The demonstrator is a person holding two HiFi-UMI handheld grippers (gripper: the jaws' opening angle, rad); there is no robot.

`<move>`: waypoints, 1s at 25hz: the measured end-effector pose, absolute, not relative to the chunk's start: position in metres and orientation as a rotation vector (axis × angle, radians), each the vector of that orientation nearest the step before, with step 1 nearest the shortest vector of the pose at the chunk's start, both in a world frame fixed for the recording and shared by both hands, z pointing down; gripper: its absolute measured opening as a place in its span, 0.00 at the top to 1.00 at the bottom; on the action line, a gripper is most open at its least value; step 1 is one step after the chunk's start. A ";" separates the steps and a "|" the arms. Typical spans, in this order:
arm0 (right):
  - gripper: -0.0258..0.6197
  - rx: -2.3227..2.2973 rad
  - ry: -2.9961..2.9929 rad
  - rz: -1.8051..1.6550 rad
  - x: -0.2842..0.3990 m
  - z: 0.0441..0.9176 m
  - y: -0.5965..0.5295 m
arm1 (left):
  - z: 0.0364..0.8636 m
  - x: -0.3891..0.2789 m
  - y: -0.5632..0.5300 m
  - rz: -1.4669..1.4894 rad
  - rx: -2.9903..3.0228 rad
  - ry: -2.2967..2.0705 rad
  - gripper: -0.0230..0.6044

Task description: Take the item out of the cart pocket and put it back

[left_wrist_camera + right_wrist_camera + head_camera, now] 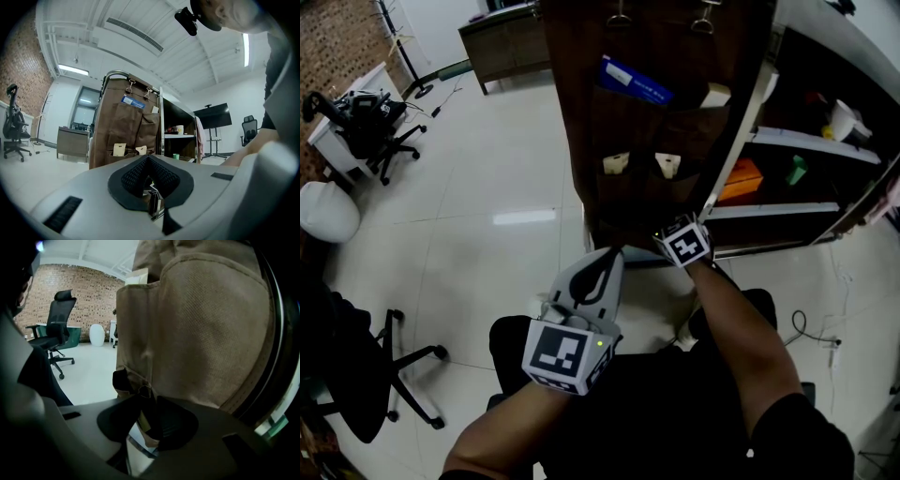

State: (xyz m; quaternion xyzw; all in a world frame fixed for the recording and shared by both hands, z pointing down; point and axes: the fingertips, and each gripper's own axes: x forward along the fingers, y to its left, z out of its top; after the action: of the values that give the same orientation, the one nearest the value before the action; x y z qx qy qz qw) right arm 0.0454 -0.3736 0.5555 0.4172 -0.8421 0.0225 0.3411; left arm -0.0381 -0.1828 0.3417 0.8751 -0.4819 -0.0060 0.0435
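Pocket (201,333) cloth between parted right tool (149,425); risks pinching fabric, not item, on closing. Left tool (151,183) clenched, empty.

Overall: I find the room evenly lit from overhead; the floor (469,197) is bright and the cart panel (656,131) dim.
Source: ceiling strip lights (72,70), seen in the left gripper view.
Glare: a lamp reflection (525,217) on the tiles.
Shadow: right gripper view murky; pocket (201,333) softly lit, lower foreground near black.
Distortion: both gripper views fisheye, corners vignetted.
Focus: I note the nearest foreground is soft.
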 end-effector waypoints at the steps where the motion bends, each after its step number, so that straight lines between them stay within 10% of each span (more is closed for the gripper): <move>1: 0.74 1.088 -2.189 0.062 0.046 0.554 -0.372 | 0.342 -0.038 -0.182 -0.017 2.677 -1.469 0.96; 9: 0.77 1.097 -2.283 0.150 0.044 0.530 -0.356 | 0.342 -0.038 -0.182 -0.008 2.678 -1.474 0.96; 11: 0.93 1.123 -2.354 0.181 0.042 0.509 -0.350 | 0.342 -0.037 -0.181 -0.007 2.688 -1.469 0.96; 25: 0.94 1.188 -2.656 0.220 0.042 0.394 -0.275 | 0.343 -0.035 -0.179 0.018 2.720 -1.476 0.96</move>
State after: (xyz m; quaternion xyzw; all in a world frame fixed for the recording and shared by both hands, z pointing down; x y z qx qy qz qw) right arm 0.0421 -0.2753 0.3943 0.4047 -0.9045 0.0751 0.1116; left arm -0.0346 -0.1795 0.3427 0.8787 -0.4767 0.0057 0.0234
